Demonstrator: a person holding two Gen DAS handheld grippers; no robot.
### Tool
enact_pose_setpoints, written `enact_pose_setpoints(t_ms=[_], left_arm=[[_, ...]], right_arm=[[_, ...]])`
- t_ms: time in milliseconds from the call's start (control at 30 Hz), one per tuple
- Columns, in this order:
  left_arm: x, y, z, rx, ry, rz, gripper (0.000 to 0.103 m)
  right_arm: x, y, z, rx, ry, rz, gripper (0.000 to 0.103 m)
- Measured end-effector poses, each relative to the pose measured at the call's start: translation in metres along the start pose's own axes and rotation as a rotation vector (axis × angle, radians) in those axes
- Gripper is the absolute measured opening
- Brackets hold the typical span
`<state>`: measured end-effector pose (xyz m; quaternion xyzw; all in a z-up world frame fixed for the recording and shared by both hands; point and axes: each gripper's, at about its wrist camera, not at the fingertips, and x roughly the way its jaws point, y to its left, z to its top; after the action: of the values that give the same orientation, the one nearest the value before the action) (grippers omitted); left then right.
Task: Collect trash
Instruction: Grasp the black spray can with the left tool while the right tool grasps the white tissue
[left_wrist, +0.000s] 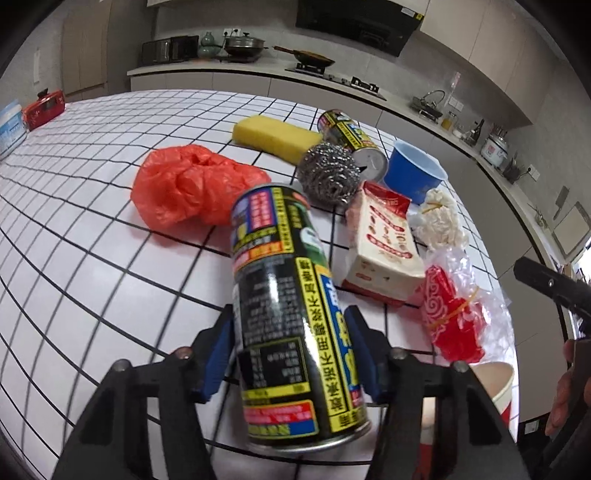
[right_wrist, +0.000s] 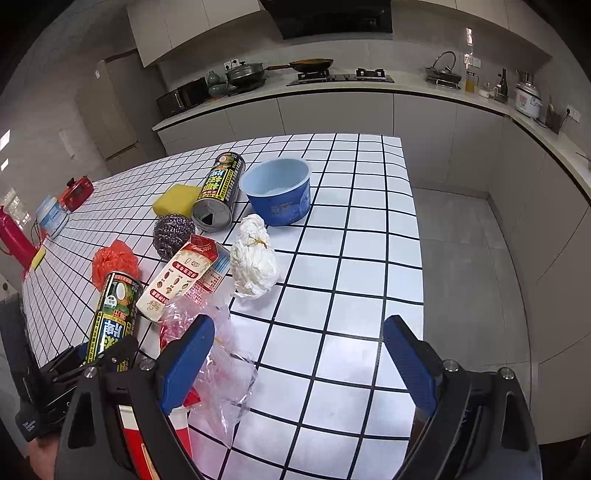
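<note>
My left gripper (left_wrist: 291, 354) is shut on a black-and-yellow drink can (left_wrist: 284, 314) and holds it above the tiled table; the can also shows in the right wrist view (right_wrist: 112, 317). My right gripper (right_wrist: 299, 362) is open and empty over the table's near right part. Trash lies on the table: a second can (right_wrist: 218, 195) on its side, a red plastic bag (left_wrist: 192, 188), a paper carton (right_wrist: 184, 280), a white crumpled wad (right_wrist: 255, 258), a clear wrapper with red inside (right_wrist: 218, 369) and a blue bowl (right_wrist: 279, 192).
A yellow sponge (left_wrist: 277, 138) and a steel scourer (left_wrist: 327, 173) lie among the trash. A red-and-white paper cup (left_wrist: 495, 387) stands at the near edge. A red box (left_wrist: 44, 109) and a tub (left_wrist: 11, 129) sit far left. Kitchen counters run behind.
</note>
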<state>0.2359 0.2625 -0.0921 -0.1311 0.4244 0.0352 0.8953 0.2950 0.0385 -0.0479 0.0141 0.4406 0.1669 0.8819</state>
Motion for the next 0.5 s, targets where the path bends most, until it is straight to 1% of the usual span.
enact_pose_setpoints(t_ms=[100,367,500], left_arm=[[-0.002,0.007,0.001,0.019,-0.006,0.014,0.055],[0.008,0.008,0.009,0.056,0.01,0.031,0.056],[0.014,0.011,0.019,0.052,0.015,0.025,0.056]], right_arm=[[0.008,0.005,0.003,-0.006,0.007,-0.001,0.094],[0.05,0.02,0.027,-0.051,0.047,0.006,0.094],[0.074,0.026,0.04,-0.071,0.08,0.021,0.093]])
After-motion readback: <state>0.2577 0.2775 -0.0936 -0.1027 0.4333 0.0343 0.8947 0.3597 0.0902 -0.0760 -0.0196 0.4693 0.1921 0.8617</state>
